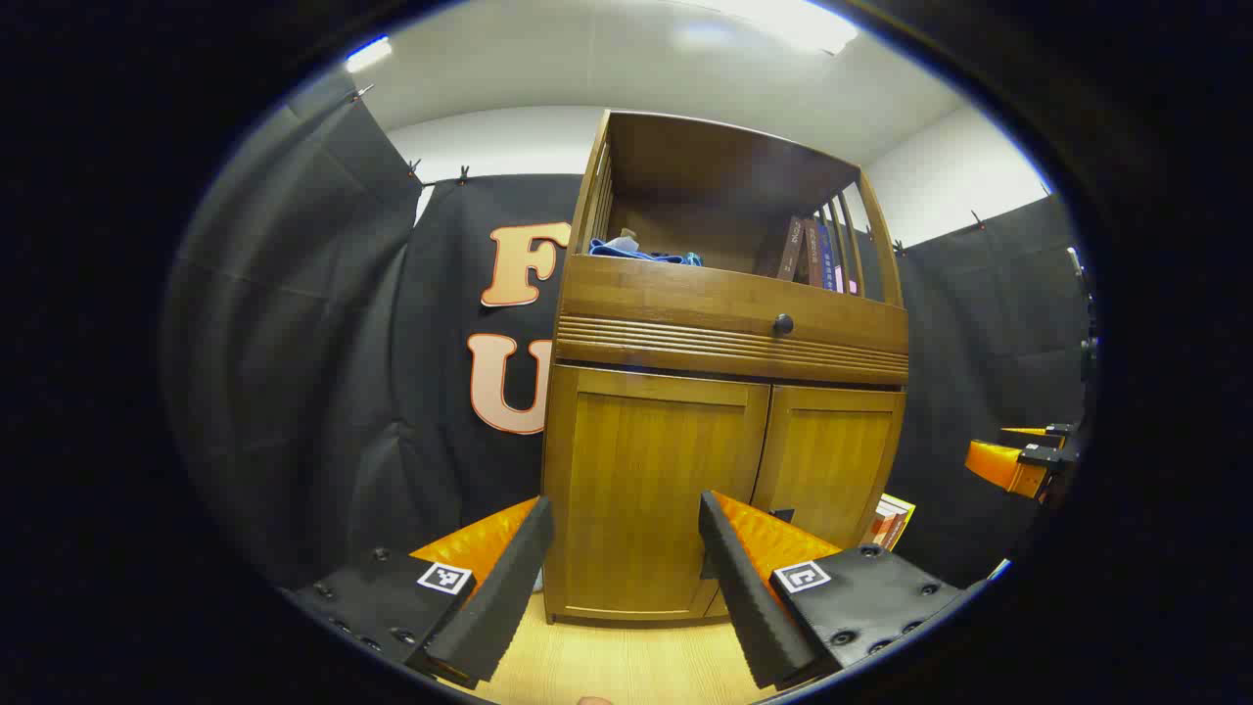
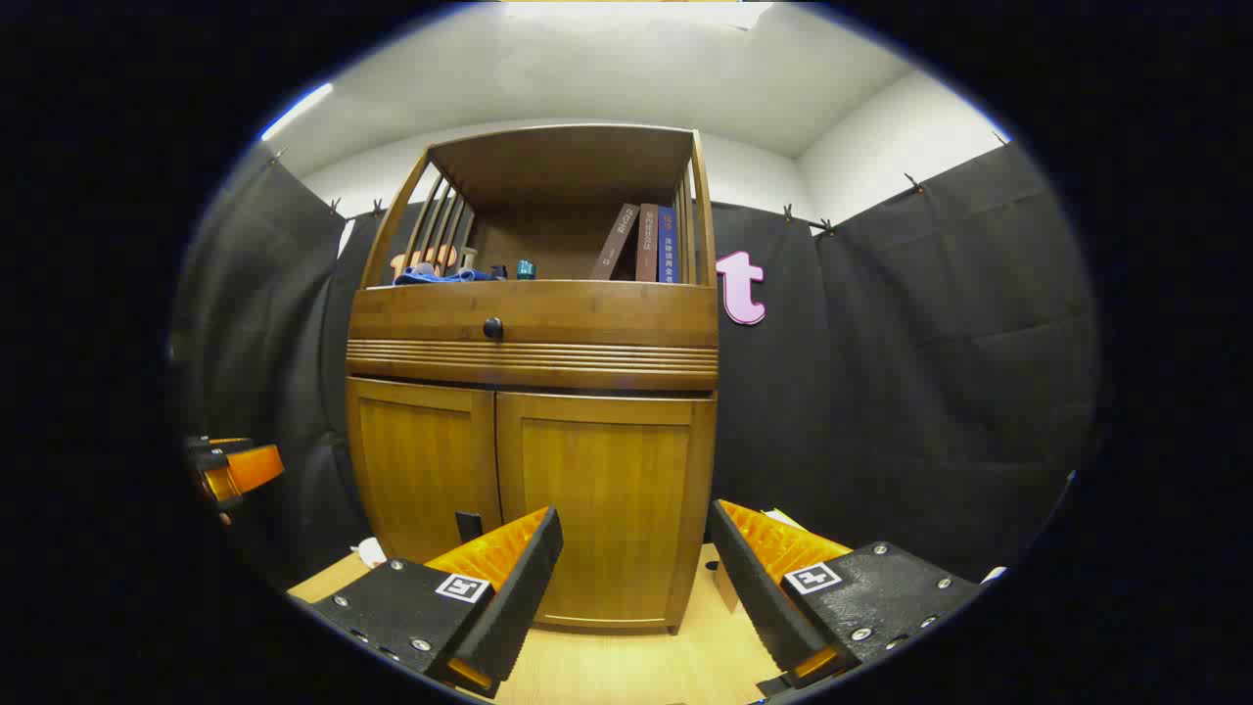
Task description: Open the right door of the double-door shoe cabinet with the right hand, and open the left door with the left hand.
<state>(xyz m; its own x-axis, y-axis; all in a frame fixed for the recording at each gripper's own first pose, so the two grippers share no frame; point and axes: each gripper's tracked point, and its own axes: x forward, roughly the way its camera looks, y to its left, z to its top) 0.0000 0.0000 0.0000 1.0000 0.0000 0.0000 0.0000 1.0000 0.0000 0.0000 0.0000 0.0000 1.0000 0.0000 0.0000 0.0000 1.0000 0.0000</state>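
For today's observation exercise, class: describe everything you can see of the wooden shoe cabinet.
The shoe cabinet looks like warm brown wood and stands upright on a pale wood-look floor against the black cloth. Its left door and right door are both shut, meeting at a narrow centre seam. Above them runs a ribbed band and a drawer front with a dark round knob. The open top shelf, with slatted sides, holds leaning books and a blue cloth. Neither gripper touches it.
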